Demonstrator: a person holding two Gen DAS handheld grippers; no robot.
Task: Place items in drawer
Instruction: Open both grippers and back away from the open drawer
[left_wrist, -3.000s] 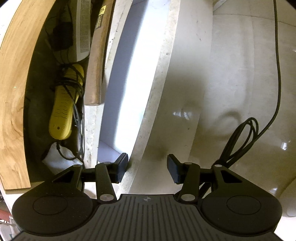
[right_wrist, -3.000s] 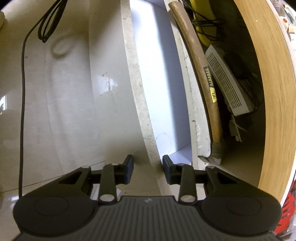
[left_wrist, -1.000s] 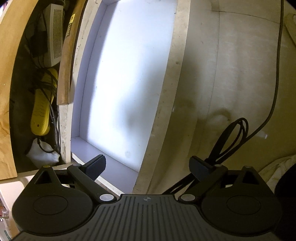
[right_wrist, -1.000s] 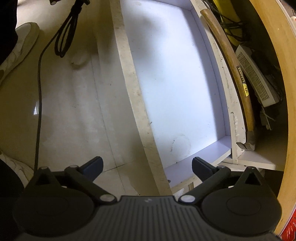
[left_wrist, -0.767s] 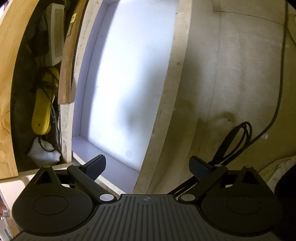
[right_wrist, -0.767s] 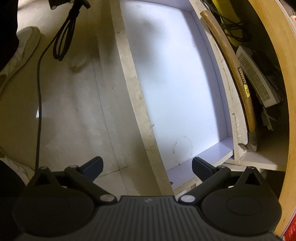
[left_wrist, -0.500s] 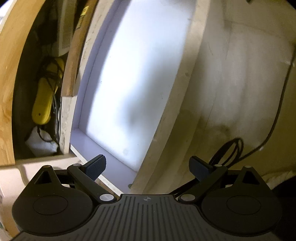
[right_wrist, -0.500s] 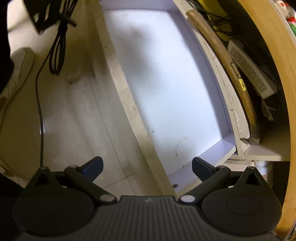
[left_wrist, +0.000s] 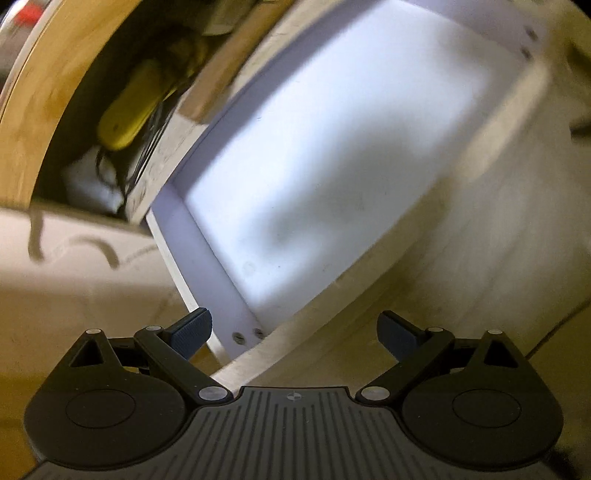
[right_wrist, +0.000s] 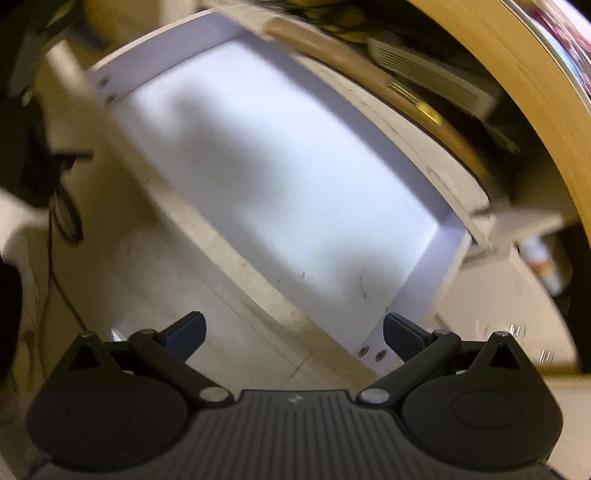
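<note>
The white drawer (left_wrist: 325, 147) stands pulled out with a bare bottom; it also shows in the right wrist view (right_wrist: 280, 177). My left gripper (left_wrist: 295, 332) is open and empty, above the drawer's near left corner. My right gripper (right_wrist: 293, 332) is open and empty, above the drawer's front panel (right_wrist: 258, 280) near its right corner. Both views are blurred by motion. No item for the drawer shows.
Behind the drawer, under a wooden top (left_wrist: 70, 74), lie a yellow power strip (left_wrist: 136, 103) with cables, a wooden handle (right_wrist: 369, 74) and a white slatted box (right_wrist: 432, 77). A black cable (right_wrist: 66, 218) lies on the pale floor (right_wrist: 166, 302).
Both grippers opened wide after pulling the drawer out, then rose and swung, the left view turning leftward and the right view rightward. The drawer now shows at a slant in both views.
</note>
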